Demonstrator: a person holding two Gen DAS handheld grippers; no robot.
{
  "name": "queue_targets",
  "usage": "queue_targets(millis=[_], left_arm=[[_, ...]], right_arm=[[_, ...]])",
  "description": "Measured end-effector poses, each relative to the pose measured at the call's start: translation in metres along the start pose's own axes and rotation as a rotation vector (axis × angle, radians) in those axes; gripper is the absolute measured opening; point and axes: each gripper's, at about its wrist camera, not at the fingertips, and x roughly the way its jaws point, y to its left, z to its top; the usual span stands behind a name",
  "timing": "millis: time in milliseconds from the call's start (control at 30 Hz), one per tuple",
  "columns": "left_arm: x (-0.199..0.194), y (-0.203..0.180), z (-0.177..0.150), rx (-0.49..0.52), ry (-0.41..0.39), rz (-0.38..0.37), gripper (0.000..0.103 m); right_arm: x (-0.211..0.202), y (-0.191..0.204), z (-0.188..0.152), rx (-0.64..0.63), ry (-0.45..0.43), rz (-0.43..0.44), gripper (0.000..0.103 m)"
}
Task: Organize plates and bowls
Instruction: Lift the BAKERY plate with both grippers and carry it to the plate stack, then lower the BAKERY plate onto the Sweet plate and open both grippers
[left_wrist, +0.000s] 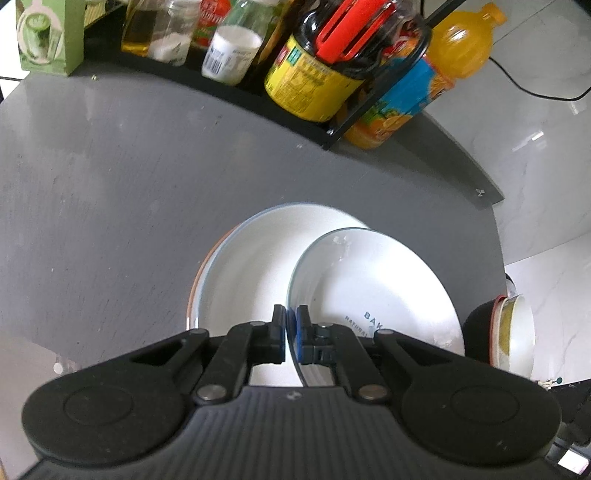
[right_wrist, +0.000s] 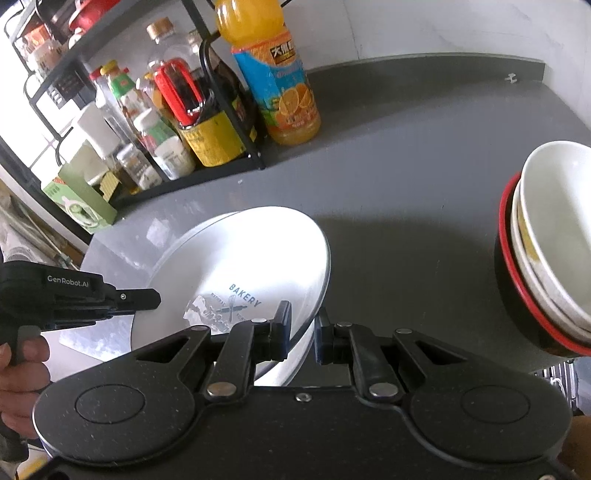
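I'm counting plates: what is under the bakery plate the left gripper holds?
Under the tilted bakery plate, pinched by the left gripper, lies a white plate with an orange rim peeking beneath. Anything lower is hidden.

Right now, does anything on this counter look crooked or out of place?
Yes. The bakery plate is tilted up on edge above the plate stack instead of lying flat, pinched at its rim by the left tongs, with the right tongs open around its opposite rim. The stacked bowls look slightly uneven.
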Motion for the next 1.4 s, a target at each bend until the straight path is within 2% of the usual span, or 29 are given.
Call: queue_targets(millis=[400,900,1100,1233,1400], left_arm=[[0.013,0.012,-0.003,-0.007,0.034,0.021,0.004],[0.016,0.020,-0.002,0.032,0.021,0.074,0.006],[0.015,0.020,-0.001,0.025,0.006,0.078,0.006],[0.015,0.018,-0.002,0.037,-0.004,0.090,0.006],[0.015,0.016,-0.001,0.038,-0.006,0.102,0.006]], right_arm=[[0.011,0.010,-0.009,-0.029,0.036,-0.032,0.012],[0.029,0.022,-0.009,-0.069,0.058,-0.045,0.011],[0.035,0.020,0.000,-0.041,0.087,-0.040,0.015],[0.031,0.015,0.000,-0.012,0.098,-0.011,0.023],[0.025,0.012,-0.002,-0.002,0.098,0.000,0.023]])
